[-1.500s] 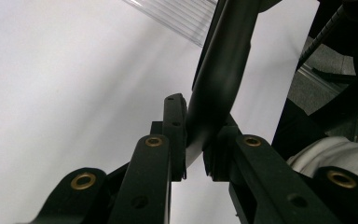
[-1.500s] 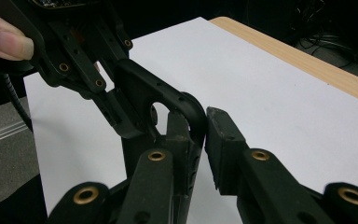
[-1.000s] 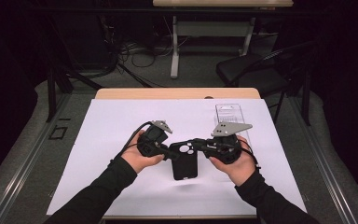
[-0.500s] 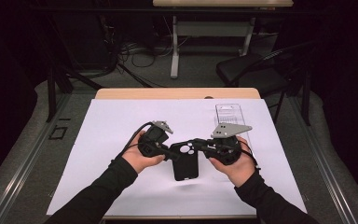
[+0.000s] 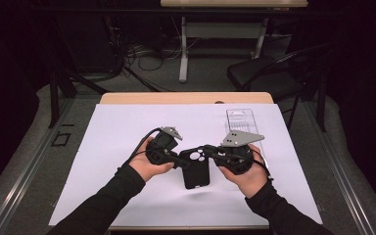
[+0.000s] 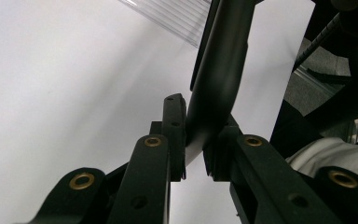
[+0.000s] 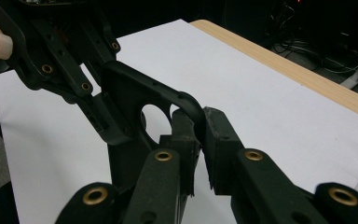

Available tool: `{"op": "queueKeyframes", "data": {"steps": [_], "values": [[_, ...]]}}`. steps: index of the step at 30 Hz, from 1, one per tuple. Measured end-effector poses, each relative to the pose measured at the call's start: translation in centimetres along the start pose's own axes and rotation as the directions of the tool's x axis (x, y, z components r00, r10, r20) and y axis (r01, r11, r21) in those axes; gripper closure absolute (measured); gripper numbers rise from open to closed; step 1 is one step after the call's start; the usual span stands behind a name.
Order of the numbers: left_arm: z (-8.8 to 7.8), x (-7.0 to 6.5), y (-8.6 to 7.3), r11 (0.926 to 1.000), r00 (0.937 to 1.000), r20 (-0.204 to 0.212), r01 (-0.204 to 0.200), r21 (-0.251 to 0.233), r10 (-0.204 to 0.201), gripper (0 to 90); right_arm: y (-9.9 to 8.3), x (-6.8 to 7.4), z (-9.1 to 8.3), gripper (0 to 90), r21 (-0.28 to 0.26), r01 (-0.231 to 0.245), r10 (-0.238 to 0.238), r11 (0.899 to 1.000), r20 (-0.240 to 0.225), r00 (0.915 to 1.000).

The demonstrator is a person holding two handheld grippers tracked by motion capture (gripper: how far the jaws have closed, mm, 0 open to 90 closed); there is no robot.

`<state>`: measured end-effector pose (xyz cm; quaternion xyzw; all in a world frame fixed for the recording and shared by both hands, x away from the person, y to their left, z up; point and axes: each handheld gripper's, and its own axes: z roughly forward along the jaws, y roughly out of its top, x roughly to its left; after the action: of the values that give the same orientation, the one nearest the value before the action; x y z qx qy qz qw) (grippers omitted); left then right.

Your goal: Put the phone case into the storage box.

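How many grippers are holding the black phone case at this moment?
2. The left gripper is clamped on the upper left edge of the black phone case; the right gripper is clamped on its upper right corner, beside the camera opening.

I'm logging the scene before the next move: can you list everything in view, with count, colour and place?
phone case: one, black, held up at mid-table between both grippers, camera cut-out at its far end
clear plastic package: one, transparent, far right on the sheet
paper sheet: one, white, covering most of the table
table: one, light wood, edge showing beyond the sheet
chair: one, black, on the floor beyond the table's right
second table: one, white-legged, far background
left gripper: one, black, shut on the case's left edge
right gripper: one, black, shut on the case's right top corner
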<state>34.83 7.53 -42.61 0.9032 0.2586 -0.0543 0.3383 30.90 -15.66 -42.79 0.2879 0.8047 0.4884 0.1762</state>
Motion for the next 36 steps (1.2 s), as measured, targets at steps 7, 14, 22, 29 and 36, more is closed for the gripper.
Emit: {"op": "queueKeyframes", "data": {"steps": [7,14,22,29,36], "values": [[0.11,-0.08,0.01,1.0,1.0,0.005,-0.003,-0.001,0.003,80.6,-0.06,0.1,-0.03,84.1,-0.003,0.001,-0.001,1.0,0.015,0.9999],[0.22,-0.03,0.01,1.0,1.0,0.008,0.001,-0.006,-0.001,80.3,-0.11,0.13,0.02,84.2,-0.004,0.0,0.0,1.0,0.028,0.9996],[0.24,-0.01,-0.02,1.0,1.0,0.005,0.0,-0.009,0.0,79.2,-0.14,0.17,0.06,84.4,-0.005,-0.004,0.004,1.0,0.046,0.9989],[0.2,-0.02,-0.03,0.9999,1.0,0.005,0.0,-0.016,0.0,75.8,-0.12,0.05,0.07,84.5,-0.006,-0.007,0.007,1.0,0.057,0.9983],[0.03,-0.05,-0.1,0.9992,0.9999,0.001,0.011,-0.039,-0.011,66.0,-0.08,-0.2,0.02,84.5,-0.005,-0.012,0.012,1.0,0.065,0.9978]]}}
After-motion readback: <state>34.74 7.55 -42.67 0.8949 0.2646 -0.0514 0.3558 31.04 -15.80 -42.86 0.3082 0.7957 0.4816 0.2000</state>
